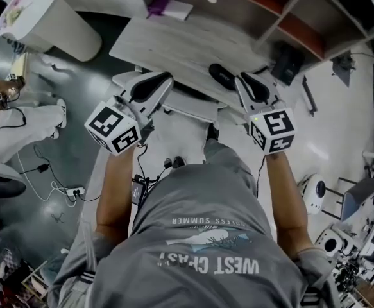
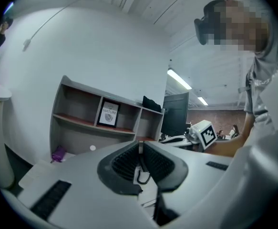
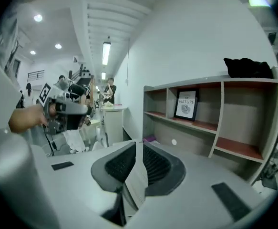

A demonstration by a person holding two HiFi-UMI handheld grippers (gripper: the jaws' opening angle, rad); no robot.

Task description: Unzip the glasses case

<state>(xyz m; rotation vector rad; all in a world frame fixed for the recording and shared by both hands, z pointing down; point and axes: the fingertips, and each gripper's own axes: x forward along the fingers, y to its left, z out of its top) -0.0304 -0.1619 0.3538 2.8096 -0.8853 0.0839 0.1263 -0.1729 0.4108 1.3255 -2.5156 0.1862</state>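
**Glasses case and grippers, head view and both gripper views.** The glasses case point(image 1: 222, 74), a dark oval, lies flat on the pale tabletop point(image 1: 174, 43) near its front edge. In the head view it shows between the two grippers, nearer the right one, and neither touches it. At this size it cannot be told whether its zip is closed or run open.

The left gripper point(image 1: 164, 79) has its fingers point(image 2: 124, 163) drawn together on nothing. So does the right gripper point(image 1: 246, 80), whose fingers point(image 3: 115, 163) leave only a thin wedge of light behind the tips.

*Step in hand:* both tools are clear of the case. This would fit a stand-off ahead of a grasp on case and zip pull, or a withdrawal from a case already opened, and the pictures do not settle which.

*Pose:* the forearms run nearly parallel from the torso. Each gripper views look out about level at the shelf unit point(image 3: 210, 118), not down at the tabletop, and the marker cubes point(image 1: 114, 128) face the head camera.
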